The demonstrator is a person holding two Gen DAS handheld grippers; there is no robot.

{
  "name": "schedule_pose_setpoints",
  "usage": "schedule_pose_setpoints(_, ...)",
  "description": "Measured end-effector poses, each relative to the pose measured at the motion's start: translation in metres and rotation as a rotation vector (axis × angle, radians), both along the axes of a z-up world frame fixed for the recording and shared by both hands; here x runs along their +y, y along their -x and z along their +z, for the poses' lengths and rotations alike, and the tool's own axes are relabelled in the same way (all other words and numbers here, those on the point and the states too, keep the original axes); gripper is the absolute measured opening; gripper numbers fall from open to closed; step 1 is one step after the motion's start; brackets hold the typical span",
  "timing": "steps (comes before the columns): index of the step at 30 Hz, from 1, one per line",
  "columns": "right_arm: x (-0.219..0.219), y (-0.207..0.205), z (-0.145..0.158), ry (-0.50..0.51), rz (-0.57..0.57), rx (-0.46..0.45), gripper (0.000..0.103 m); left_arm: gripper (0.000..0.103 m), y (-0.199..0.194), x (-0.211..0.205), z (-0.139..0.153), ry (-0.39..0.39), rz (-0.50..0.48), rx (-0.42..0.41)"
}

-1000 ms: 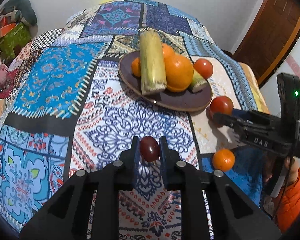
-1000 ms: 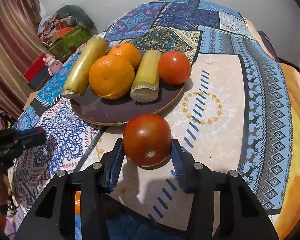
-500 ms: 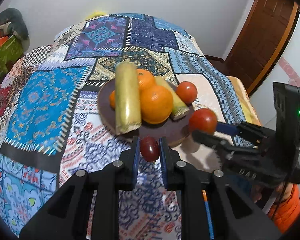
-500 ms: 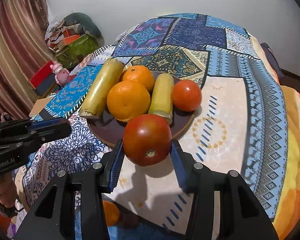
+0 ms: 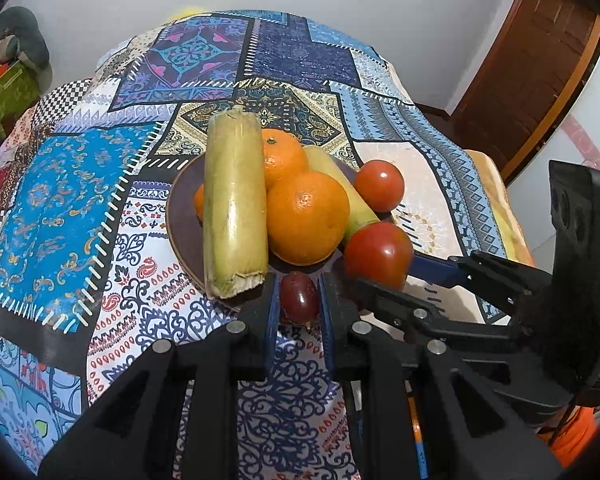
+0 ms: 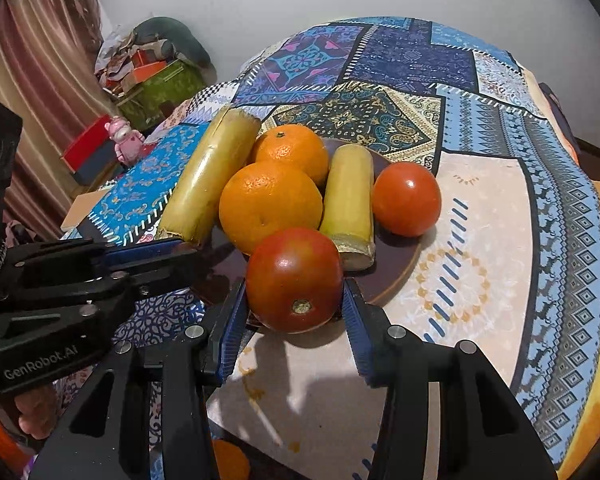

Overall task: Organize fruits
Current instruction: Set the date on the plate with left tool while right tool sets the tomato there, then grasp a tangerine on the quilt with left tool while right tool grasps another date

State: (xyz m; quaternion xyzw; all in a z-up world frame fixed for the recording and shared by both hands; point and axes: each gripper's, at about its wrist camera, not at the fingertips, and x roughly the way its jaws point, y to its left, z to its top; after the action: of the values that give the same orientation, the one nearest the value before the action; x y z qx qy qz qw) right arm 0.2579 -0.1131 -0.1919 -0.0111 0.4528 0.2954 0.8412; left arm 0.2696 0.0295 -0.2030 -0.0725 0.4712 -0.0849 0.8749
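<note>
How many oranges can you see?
4, maybe more hidden. Two big oranges sit on the brown plate between the two yellow stalks. A third peeks from behind the long stalk. A fourth lies below the right gripper.

Through the right wrist camera I see my right gripper (image 6: 295, 312) clamped on a red tomato (image 6: 295, 279), its blue pads pressed against both sides, the fruit held at the near edge of the dark plate (image 6: 400, 258). On that plate lie two oranges (image 6: 271, 205), a long sugarcane piece (image 6: 210, 178) on the left, a shorter one (image 6: 350, 204) beside a second tomato (image 6: 406, 199). My left gripper (image 6: 148, 258) reaches in from the left, its tip close to the plate's rim; whether it holds anything I cannot tell here. The patchwork cloth (image 6: 500, 200) covers the surface, and a small orange (image 6: 230, 460) sits low between my fingers.
</note>
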Motion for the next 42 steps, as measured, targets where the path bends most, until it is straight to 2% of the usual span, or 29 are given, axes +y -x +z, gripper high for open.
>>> schedule_pose_setpoints(10,-0.001,-0.002,0.001,0.003,-0.002,0.015,0.045,0.018,0.0,0.002,-0.002,0.017,0.008,0.018)
schedule_pose_setpoints(15,-0.006,0.002,0.006,-0.003,-0.005,0.006,0.049,0.025,0.005,0.002,0.0,0.011,0.012,0.018)
schedule_pose_setpoints(25,-0.027,0.021,0.03,-0.009,-0.033,-0.05,0.051,0.027,0.035,-0.004,0.027,-0.007,-0.007,-0.031)
schedule_pose_setpoints(32,-0.045,0.046,0.04,0.004,-0.05,-0.08,0.056,0.043,0.064,-0.01,0.042,-0.021,-0.018,-0.059)
schedule_pose_setpoints(42,-0.064,0.08,0.035,0.029,-0.049,-0.064,0.056,0.046,0.094,-0.034,0.033,-0.008,-0.06,-0.011)
